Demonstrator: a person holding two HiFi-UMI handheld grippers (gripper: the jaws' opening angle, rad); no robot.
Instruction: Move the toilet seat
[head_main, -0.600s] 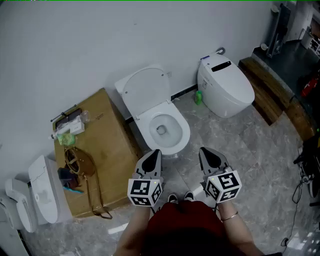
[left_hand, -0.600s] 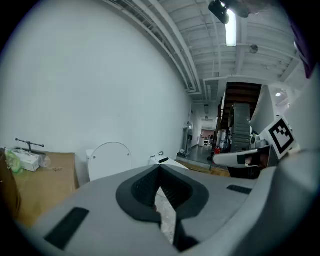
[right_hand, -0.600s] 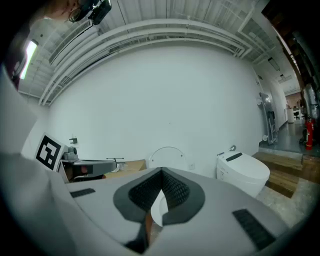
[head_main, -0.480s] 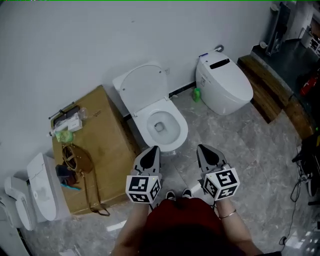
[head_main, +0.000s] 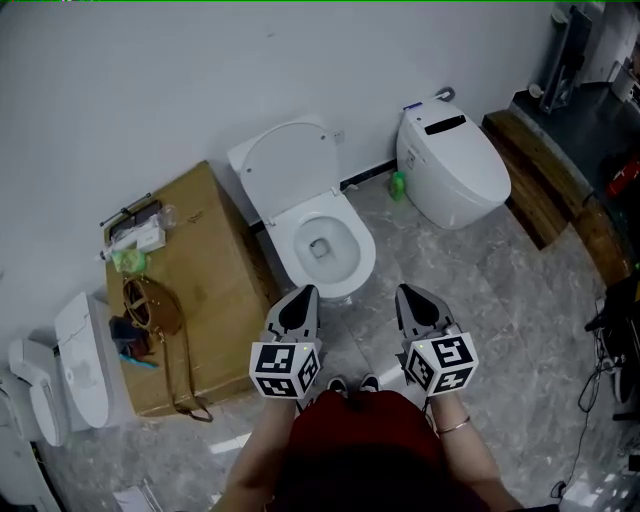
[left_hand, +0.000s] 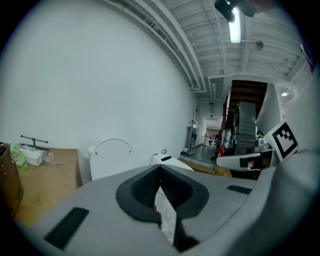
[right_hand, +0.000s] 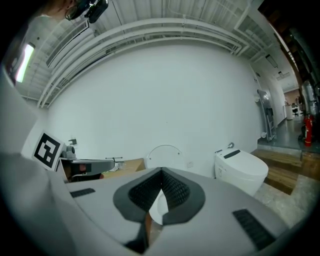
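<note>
Head view shows the toilet seat (head_main: 291, 168) upright against the wall, ahead of both grippers and well apart from them. The left gripper (head_main: 306, 294) and right gripper (head_main: 407, 293) hover clenched, holding nothing.

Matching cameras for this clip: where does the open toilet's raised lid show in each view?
Head view: raised lid at upper centre, behind the bowl.
Left gripper view: raised lid left of centre, above the jaws' left side.
Right gripper view: raised lid at centre, just above the jaws.
Shared landmark: the closed white toilet stands right of the lid in all three.
</note>
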